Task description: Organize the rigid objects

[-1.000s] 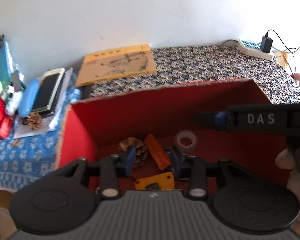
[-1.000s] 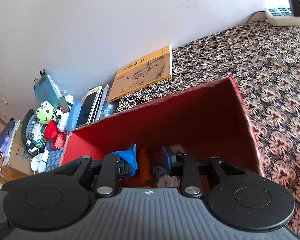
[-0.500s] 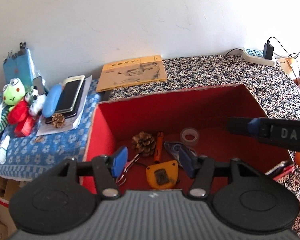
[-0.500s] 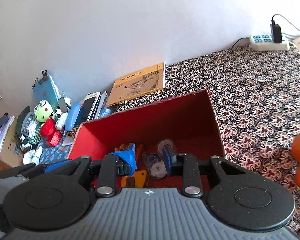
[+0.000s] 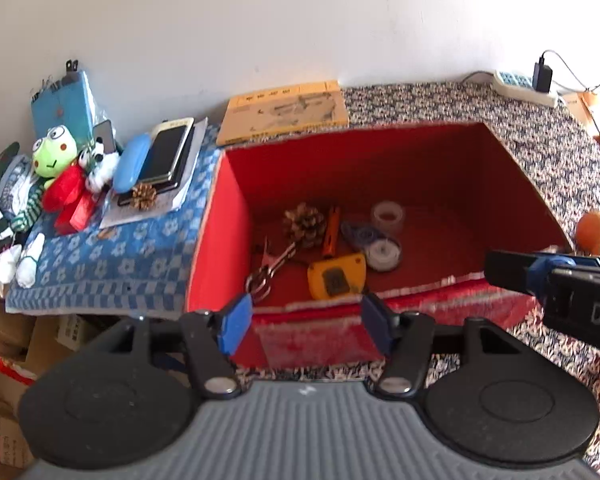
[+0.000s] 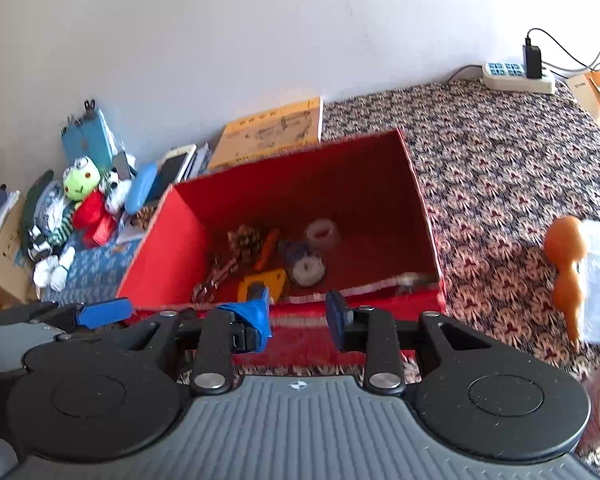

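A red open box (image 5: 212,240) stands on the patterned cloth. In it lie a pine cone (image 5: 304,222), an orange pen-like tool (image 5: 332,232), a yellow tape measure (image 5: 336,278), a clear tape roll (image 5: 387,214), a correction tape (image 5: 380,248) and metal scissors (image 5: 268,270). My left gripper (image 5: 305,320) hovers before the box's near wall, its jaws opening with nothing between them. My right gripper (image 6: 298,314) hangs over the same wall of the box (image 6: 420,216), its jaws a small gap apart and empty. An orange gourd (image 6: 566,256) lies right of the box.
A yellow book (image 5: 284,112) leans at the wall behind the box. A power strip (image 5: 524,88) sits at the far right. Left of the box are phones (image 5: 166,154), a second pine cone (image 5: 143,196) and a frog plush (image 5: 56,152). A clear plastic tub (image 6: 598,280) lies beside the gourd.
Both grippers have drawn back and up out of the box, so its near wall now shows in front of the fingertips. The left jaws have spread wider.
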Motion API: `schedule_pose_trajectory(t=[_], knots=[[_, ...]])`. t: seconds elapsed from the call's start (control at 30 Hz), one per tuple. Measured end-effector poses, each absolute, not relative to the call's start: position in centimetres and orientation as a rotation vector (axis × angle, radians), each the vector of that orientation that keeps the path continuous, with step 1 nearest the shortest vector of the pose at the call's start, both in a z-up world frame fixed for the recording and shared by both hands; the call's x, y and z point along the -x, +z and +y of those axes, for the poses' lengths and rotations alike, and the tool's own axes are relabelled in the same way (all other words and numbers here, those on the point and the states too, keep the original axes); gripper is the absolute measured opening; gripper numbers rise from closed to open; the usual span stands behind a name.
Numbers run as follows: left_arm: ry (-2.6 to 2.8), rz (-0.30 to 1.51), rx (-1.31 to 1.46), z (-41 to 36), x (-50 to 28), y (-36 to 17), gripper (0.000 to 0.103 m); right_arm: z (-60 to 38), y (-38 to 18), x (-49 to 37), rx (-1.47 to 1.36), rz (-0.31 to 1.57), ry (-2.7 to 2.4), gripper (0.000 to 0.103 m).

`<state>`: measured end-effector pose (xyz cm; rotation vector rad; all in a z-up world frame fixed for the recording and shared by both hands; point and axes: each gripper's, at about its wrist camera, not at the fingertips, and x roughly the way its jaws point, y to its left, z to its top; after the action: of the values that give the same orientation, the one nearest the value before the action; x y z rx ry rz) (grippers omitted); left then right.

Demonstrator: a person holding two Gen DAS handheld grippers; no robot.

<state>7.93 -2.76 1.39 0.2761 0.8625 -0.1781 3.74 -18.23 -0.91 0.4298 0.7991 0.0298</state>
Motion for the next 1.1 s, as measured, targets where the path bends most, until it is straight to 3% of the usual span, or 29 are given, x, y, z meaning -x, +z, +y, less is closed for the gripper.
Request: schedule_pose_trajectory(t=[0.73, 1.1], knots=[[-0.156, 1.089, -0.294, -2.4, -5.3, -2.2, 0.066, -17.7, -3.4, -0.9, -0.444, 1.006, 0.018, 0.015], [-0.138, 1.017, -0.303, -2.5, -6.5, 0.4, 0.066, -17.9, 0.0, -2.3, -0.417, 0.916, 0.049, 0.016]])
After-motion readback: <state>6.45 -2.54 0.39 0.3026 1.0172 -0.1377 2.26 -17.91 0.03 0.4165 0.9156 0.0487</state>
